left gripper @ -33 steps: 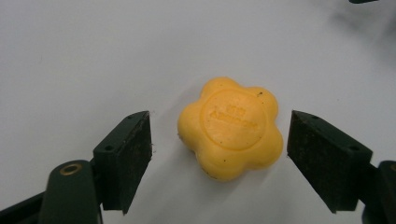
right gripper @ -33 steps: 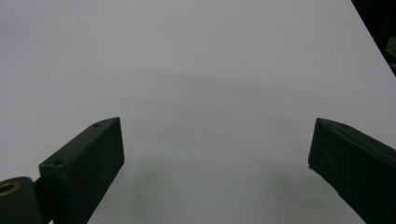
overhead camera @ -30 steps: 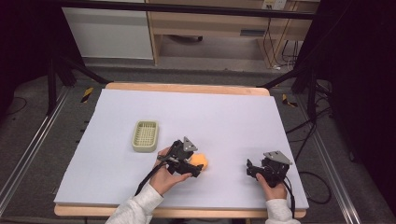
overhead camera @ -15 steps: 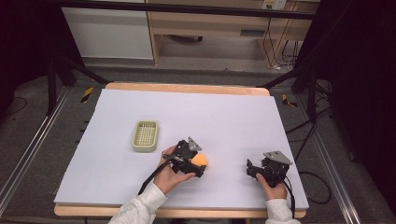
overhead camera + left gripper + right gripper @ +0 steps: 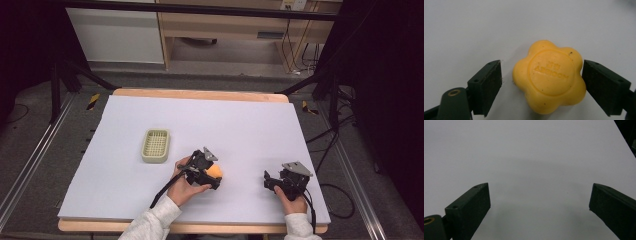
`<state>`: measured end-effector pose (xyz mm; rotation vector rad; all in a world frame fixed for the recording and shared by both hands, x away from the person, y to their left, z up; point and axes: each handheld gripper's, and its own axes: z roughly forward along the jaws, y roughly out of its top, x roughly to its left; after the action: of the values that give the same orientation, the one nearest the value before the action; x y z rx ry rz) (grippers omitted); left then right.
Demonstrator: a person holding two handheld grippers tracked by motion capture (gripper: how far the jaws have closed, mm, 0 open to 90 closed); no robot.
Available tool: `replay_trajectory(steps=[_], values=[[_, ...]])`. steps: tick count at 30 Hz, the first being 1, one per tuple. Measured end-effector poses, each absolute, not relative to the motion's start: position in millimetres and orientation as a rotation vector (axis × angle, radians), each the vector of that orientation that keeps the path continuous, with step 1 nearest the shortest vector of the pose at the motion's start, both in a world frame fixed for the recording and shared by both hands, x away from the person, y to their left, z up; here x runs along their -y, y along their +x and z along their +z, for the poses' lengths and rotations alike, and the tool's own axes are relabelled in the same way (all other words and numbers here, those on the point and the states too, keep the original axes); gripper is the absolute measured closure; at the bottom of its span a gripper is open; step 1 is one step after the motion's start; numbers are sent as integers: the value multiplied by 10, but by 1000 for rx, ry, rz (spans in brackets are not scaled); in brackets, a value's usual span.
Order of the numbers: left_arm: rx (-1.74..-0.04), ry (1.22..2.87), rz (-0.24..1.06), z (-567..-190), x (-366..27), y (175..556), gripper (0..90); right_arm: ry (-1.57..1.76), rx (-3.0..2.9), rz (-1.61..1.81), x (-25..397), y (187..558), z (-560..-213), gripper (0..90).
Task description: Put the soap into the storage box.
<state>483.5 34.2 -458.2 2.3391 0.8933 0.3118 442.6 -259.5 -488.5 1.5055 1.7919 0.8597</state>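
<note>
A yellow flower-shaped soap (image 5: pixel 550 76) with embossed lettering lies flat on the white table sheet (image 5: pixel 240 125). My left gripper (image 5: pixel 541 85) is open around it: the right jaw nearly touches the soap's edge, the left jaw stands a small gap away. In the high view the soap (image 5: pixel 215 171) peeks out orange at the tip of the left gripper (image 5: pixel 212 175), near the table's front middle. My right gripper (image 5: pixel 268 181) rests at the front right, held low over the sheet. Its jaws (image 5: pixel 540 205) are wide open with bare sheet between them.
A pale green slotted soap dish (image 5: pixel 155 145) sits to the left of the left gripper, a short way farther back. The wooden table edge (image 5: pixel 200 94) borders the sheet at the rear. Black cables trail from both grippers toward the front edge.
The left gripper has crept slightly right and toward the soap, its jaws now bracketing it. The right gripper has stayed still.
</note>
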Motion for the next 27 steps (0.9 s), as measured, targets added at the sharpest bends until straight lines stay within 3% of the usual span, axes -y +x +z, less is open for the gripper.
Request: replay_trajectory(steps=[10, 27], values=[[-901, 2371, 307, -4654, -277, 4869, 172, 1514, -1795, 865, 2593, 4425, -4883, 41], [-911, 2395, 307, -4679, -227, 4850, 258, 1513, -1797, 864, 2591, 4426, -4884, 41]])
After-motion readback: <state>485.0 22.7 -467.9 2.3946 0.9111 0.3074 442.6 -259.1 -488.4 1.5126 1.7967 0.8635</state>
